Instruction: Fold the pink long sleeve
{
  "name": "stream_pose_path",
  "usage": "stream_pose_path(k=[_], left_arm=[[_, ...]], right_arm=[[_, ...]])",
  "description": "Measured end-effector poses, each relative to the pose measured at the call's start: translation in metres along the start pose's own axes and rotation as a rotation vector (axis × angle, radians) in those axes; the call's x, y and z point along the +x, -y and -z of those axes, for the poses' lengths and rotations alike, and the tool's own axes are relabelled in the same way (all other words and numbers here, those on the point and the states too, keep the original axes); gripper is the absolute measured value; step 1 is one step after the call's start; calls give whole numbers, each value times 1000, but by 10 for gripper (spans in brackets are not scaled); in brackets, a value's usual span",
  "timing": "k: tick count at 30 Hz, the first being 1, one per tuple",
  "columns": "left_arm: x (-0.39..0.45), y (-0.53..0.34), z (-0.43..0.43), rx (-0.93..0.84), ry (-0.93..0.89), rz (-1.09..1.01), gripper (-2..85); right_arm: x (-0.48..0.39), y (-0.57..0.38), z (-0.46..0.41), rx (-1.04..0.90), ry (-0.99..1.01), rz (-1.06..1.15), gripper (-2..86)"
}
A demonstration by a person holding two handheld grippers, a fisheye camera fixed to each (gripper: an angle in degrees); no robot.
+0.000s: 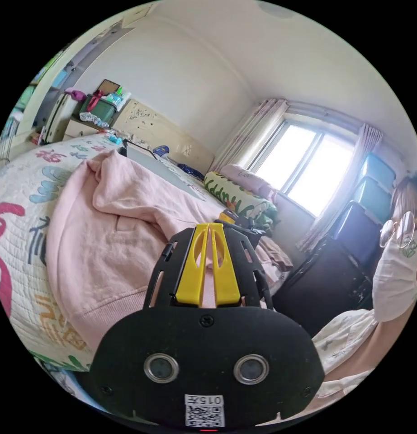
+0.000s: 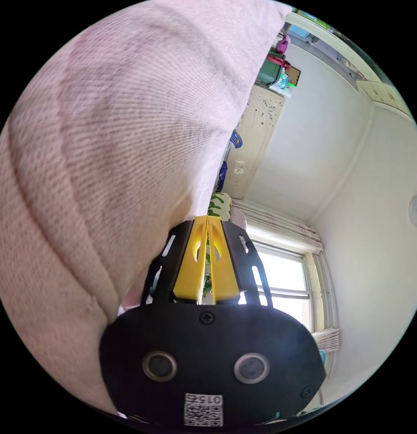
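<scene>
Left hand-held gripper (image 1: 209, 226): your yellow jaws sit closed tip to tip; whether they pinch cloth, you cannot tell.
Right hand-held gripper (image 2: 207, 219): jaws closed, tips at the fabric's edge.
Pink long sleeve (image 1: 122, 226): heaped just beyond your left jaws, draped beside your right.
Bed (image 1: 18, 217): patterned quilt beneath.
Room: window (image 1: 303, 172), curtains, white walls.

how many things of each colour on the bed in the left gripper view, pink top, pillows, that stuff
Pink: 2, the pink long sleeve and a pink pillow
Green-patterned: 1, a rolled pillow
Grey: 1, a flat board
Total: 4, all on the quilt
</scene>
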State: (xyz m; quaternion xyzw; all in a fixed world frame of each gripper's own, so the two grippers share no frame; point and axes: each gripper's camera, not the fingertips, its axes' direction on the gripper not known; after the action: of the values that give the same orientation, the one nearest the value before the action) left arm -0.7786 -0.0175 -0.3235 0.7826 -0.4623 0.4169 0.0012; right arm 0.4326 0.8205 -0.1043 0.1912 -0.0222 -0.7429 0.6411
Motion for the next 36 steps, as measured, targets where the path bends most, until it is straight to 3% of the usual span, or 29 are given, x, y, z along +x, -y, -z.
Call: stream_pose_path(k=[8,17,22,25,27,30,32,36], left_arm=[[61,-7,16,3,220,-333,5],[112,0,20,-51,403,-379,73],[136,13,16,-142,388,-440,76],[143,20,10,-193,372,-484,76],[144,25,9,-233,335,-506,77],[146,32,17,-282,341,-546,81],[146,40,27,-309,396,-586,87],[142,57,39,-309,448,-649,108]], right_arm=[[55,46,37,0,0,-4,-10],[126,102,82,7,5,8,-10],[170,131,109,28,20,4,-9],[217,126,135,186,6,-176,-10],[272,101,140,237,104,-391,-10],[367,26,131,365,510,-660,-10],[413,-41,118,561,765,-837,-10],[428,-84,121,711,902,-879,-9]])
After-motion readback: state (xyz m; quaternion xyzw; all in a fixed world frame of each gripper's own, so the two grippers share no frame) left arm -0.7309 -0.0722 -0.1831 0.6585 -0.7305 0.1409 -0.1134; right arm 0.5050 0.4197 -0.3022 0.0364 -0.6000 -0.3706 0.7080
